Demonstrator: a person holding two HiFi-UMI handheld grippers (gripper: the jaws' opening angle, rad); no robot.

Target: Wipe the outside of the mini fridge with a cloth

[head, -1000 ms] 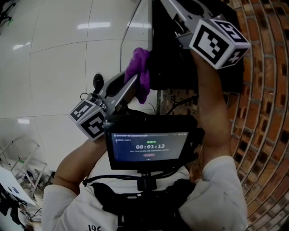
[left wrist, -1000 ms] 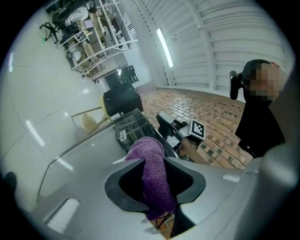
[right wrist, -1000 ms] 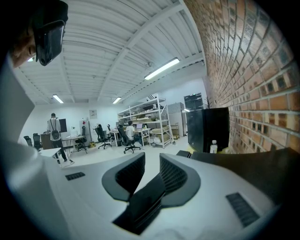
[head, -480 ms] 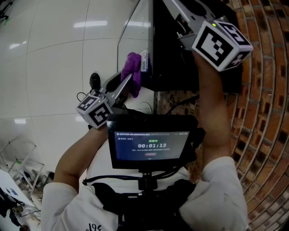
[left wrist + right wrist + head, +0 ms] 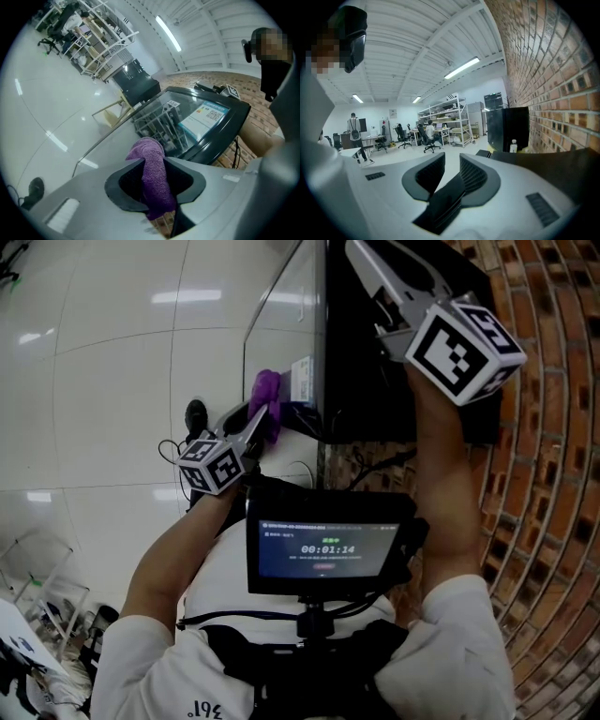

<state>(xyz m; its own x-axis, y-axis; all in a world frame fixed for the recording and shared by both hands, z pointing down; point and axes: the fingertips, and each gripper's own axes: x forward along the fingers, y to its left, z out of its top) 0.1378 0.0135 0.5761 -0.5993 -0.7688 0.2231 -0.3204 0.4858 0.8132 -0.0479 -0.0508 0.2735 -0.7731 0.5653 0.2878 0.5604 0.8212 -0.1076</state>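
Head view: the mini fridge [image 5: 361,395] stands at 12 o'clock, dark body to the right, glass door on its left side. A brick wall [image 5: 553,484] fills 3 o'clock. The left tongs [image 5: 262,418] sit at 10 o'clock from centre, clamped on the purple cloth [image 5: 266,390]. The cloth is just beside the door's label; we cannot tell whether it touches the glass. The right tongs [image 5: 375,268] are at 1 o'clock, over the fridge top.

Left gripper view: the jaws pinch the cloth between them, a folded end sticking up past the tips toward 12 o'clock. The fridge door lies at 1 o'clock, wire racks visible behind the glass.

Right gripper view: the jaws stand slightly apart, nothing between them. A dark surface lies at 4 o'clock.
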